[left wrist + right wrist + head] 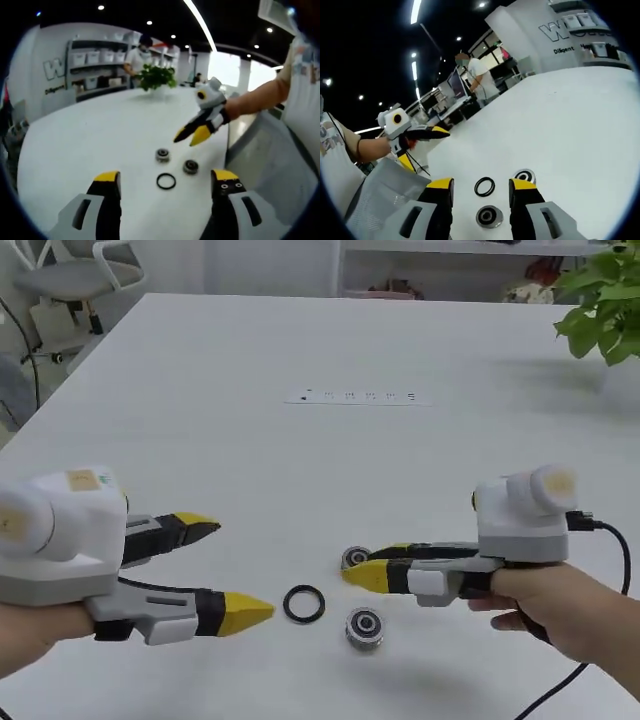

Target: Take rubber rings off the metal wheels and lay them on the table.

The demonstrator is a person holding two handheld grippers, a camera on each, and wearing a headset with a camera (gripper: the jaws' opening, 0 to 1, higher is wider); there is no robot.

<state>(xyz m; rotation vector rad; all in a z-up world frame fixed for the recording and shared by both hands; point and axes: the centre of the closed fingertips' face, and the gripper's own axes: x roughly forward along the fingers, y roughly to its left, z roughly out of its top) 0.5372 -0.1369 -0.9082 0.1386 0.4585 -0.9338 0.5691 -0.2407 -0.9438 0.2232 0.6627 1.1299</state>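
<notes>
A loose black rubber ring (303, 604) lies flat on the white table (300, 460), between the two grippers. One metal wheel (364, 628) sits just right of it, toward the front. A second wheel (355, 558) lies behind it, partly hidden by the right gripper's yellow tip. My left gripper (240, 570) is open wide, with its tips just left of the ring. My right gripper (368, 562) is open over the far wheel and holds nothing. The left gripper view shows the ring (166, 181) and both wheels (162, 155) (190, 167). The right gripper view shows the ring (484, 186) between its jaws.
A socket strip (355, 396) is set into the table's middle. A green plant (605, 300) stands at the back right, and an office chair (80, 280) beyond the back left corner. The right gripper's black cable (612, 540) trails off the right side.
</notes>
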